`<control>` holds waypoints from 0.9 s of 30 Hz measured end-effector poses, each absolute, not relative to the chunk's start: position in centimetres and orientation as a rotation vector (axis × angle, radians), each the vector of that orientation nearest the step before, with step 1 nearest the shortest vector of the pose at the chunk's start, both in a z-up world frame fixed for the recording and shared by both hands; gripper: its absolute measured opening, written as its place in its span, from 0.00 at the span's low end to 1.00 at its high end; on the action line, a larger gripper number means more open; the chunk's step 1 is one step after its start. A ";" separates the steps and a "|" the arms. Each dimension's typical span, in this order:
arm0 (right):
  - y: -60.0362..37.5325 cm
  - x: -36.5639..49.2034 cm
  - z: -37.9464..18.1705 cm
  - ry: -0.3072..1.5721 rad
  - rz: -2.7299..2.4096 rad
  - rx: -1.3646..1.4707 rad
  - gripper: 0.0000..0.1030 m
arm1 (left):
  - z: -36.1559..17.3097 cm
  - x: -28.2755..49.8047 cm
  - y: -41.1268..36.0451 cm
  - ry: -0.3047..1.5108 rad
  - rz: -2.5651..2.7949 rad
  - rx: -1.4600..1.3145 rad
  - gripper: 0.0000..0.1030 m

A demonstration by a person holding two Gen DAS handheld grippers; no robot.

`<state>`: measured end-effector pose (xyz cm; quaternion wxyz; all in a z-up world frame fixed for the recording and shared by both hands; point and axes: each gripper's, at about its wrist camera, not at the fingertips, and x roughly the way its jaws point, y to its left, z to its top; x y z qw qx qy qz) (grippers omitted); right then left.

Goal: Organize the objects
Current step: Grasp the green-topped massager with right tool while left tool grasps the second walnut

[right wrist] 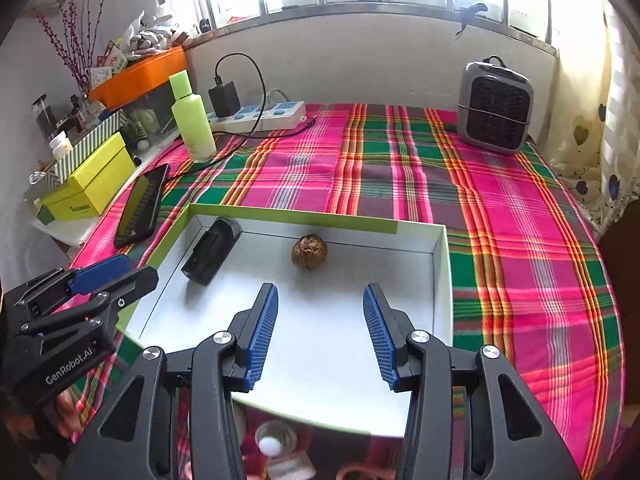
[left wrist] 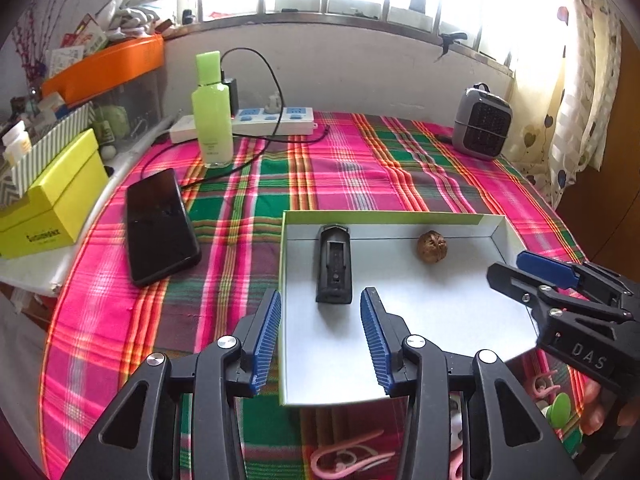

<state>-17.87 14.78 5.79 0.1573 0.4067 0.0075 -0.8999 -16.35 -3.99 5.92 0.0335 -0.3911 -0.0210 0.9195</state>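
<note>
A shallow white box lid with a green rim [left wrist: 384,216] [right wrist: 442,272] lies on the plaid cloth. Inside it a black battery-charger-like piece [left wrist: 334,268] [right wrist: 211,251] lies at the left and a brown walnut [left wrist: 431,246] [right wrist: 309,251] sits near the far wall. My left gripper [left wrist: 320,316] hovers open over the lid's near left edge, nothing between its blue pads. My right gripper [right wrist: 320,312] hangs open above the lid's white floor, short of the walnut, also empty. Each gripper shows in the other's view, the right gripper [left wrist: 532,276] and the left gripper [right wrist: 108,276].
A black phone [left wrist: 160,226] [right wrist: 142,206] lies left of the lid, with a green bottle [left wrist: 212,112] [right wrist: 192,120], power strip [left wrist: 276,120] and cables behind. A small grey heater [left wrist: 482,124] [right wrist: 496,106] stands at the far right. Yellow box [left wrist: 52,200] and clutter crowd the left edge. Pink items lie near me.
</note>
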 end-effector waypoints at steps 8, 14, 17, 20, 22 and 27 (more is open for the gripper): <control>16.6 -14.5 6.3 -0.003 -2.597 1.123 0.44 | 6.0 -12.7 -4.9 -0.093 2.833 -1.176 0.39; 18.3 -11.8 6.1 0.009 -2.624 1.096 0.44 | 5.6 -10.5 -5.8 -0.125 2.827 -1.169 0.39; 19.0 -10.7 5.9 0.011 -2.637 1.090 0.44 | 5.1 -9.6 -5.8 -0.120 2.816 -1.175 0.39; 19.3 -9.7 5.7 0.019 -2.636 1.084 0.44 | 4.6 -8.9 -5.5 -0.104 2.805 -1.180 0.39; 19.4 -9.0 5.4 0.037 -2.641 1.083 0.44 | 4.4 -8.3 -5.6 -0.128 2.786 -1.177 0.39; 19.6 -7.7 5.0 0.035 -2.621 1.065 0.44 | 3.9 -7.0 -5.4 -0.153 2.766 -1.186 0.39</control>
